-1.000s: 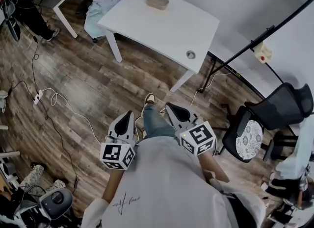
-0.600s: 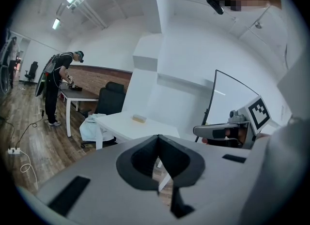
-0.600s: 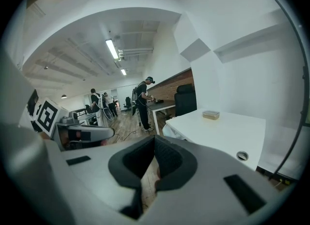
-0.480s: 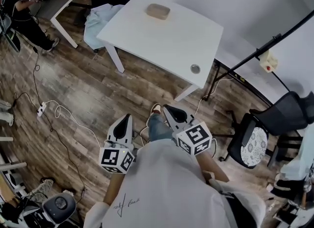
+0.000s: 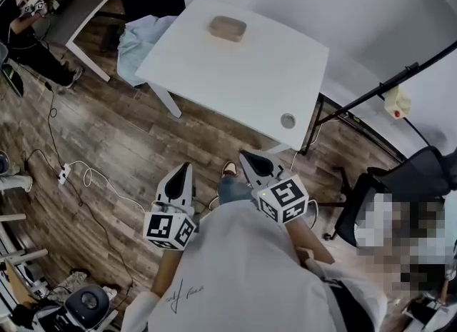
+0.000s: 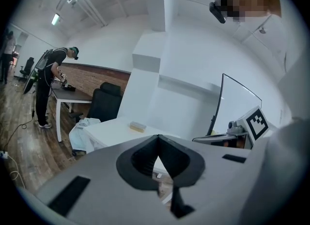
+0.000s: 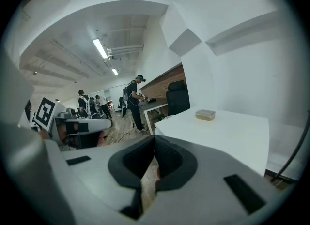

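Facing a white table, both grippers are held shut and empty, well short of it.

At the left, the left gripper [image 5: 187,167] is held over the wooden floor [image 5: 107,131] with its jaws pressed together and nothing between them, pointed ahead at the table [image 5: 246,81]. Straight ahead, a small tan container [image 5: 228,28] is set near the table's far edge, well apart from both grippers. Its long axis is laid along that edge, across the line of approach. It lies between the two grippers' lines, a little toward the right one. At the right, the right gripper [image 5: 243,154] is likewise closed on nothing and is angled slightly leftward, so the container is seen to the right of its jaws in the right gripper view. The right gripper is judged the nearer of the two, though only by a little.
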A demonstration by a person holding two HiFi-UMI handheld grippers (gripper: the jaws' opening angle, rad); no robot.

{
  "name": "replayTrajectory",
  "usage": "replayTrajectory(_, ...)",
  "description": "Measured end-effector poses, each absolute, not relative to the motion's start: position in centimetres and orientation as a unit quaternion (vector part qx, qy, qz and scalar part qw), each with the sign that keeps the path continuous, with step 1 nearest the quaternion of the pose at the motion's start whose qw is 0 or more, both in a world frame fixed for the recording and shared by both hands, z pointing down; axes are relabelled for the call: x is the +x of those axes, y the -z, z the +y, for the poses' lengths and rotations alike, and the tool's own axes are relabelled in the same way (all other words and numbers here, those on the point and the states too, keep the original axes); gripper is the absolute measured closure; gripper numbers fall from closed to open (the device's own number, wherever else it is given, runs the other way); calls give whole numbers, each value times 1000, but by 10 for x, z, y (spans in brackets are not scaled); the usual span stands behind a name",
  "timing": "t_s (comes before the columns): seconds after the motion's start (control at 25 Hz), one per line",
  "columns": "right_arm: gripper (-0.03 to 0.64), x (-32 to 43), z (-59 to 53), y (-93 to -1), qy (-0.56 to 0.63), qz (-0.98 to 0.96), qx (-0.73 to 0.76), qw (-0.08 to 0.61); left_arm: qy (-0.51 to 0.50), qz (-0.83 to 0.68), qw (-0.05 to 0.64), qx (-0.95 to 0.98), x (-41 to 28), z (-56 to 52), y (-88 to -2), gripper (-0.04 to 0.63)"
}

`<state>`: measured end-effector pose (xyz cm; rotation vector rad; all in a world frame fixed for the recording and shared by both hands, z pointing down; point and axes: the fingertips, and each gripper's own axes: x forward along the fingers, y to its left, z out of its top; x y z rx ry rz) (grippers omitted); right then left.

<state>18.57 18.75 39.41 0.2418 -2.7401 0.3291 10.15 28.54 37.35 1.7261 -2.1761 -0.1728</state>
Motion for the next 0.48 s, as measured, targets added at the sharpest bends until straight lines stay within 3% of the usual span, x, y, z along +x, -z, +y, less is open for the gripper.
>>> replayTrajectory(0.48, 606, 121, 100, -394, -131, -971, 111, 168, 41, -759, 181, 624, 39, 199, -377, 588)
